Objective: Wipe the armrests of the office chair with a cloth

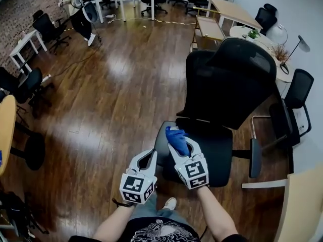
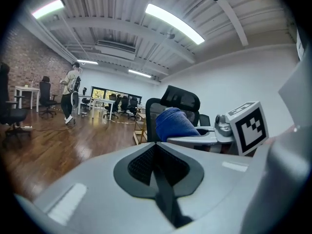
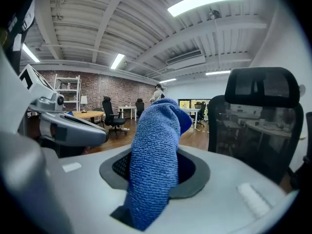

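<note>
Head view: right claw (image 1: 180, 145) clamps the blue cloth (image 1: 175, 135) (left claw (image 1: 153, 155) pressed together, empty).

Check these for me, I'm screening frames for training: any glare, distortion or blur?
Head view: glare patches on the floor, wide-angle bending at the edges. Left gripper view: fisheye, dark corners, lamp blown out. Right gripper view: same fisheye; cloth sharp.

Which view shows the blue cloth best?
The right gripper view: the blue cloth fills its centre, pinched between the jaws. The head view shows it small from above; the left gripper view, only its bunched end.
</note>
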A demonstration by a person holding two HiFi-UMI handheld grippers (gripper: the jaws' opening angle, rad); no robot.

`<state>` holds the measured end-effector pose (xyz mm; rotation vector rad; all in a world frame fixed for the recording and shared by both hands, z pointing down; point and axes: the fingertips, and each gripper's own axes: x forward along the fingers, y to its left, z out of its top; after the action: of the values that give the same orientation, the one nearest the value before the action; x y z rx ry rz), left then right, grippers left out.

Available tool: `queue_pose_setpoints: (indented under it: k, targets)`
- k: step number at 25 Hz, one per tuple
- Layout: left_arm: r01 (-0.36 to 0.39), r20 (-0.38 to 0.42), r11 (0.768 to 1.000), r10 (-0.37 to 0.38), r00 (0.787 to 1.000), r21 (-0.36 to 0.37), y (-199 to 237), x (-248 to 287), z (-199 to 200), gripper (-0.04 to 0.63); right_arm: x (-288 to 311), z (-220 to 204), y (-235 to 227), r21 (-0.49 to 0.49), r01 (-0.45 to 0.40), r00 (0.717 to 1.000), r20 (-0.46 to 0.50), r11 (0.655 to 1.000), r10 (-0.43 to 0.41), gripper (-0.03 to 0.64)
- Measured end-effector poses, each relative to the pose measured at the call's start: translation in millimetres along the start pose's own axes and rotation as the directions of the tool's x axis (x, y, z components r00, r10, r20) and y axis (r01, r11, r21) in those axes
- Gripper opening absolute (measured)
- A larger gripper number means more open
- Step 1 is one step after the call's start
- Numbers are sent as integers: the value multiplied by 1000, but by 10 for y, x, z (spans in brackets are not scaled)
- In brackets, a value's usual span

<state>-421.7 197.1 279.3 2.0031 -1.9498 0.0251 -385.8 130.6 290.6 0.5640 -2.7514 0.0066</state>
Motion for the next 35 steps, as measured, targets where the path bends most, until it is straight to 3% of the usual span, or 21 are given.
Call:
queue_pose_setpoints:
  k: [5,10,15,19,26,35]
  targets:
    - [76,-32,997,-75,997,21,326,420,74,-25,700,-148,-332,-42,17,995,-98,999,-21,140]
    - [109,-60,994,-109,992,1,663,796,132,-25,1293,-453,-534,-118,-39,973,-232,992,11,140]
    - [128,-79,992,-128,989,-7,901,998,159,-25,1691,-767,-696,-232,-155,924,-377,960,58,140]
    - [129,-97,991,-131,987,-31,983,1049,86,-25,1803,-956,-674,-263,-234,885,-456,936,93,140]
    - [102,-94,993,-107,990,-60,858,1028,5,-25,1567,-1116,-476,-245,-271,873,-470,931,131,140]
    - [33,-70,998,-36,997,-47,684,663,-78,-25,1190,-1163,166,-221,-314,887,-416,923,202,140]
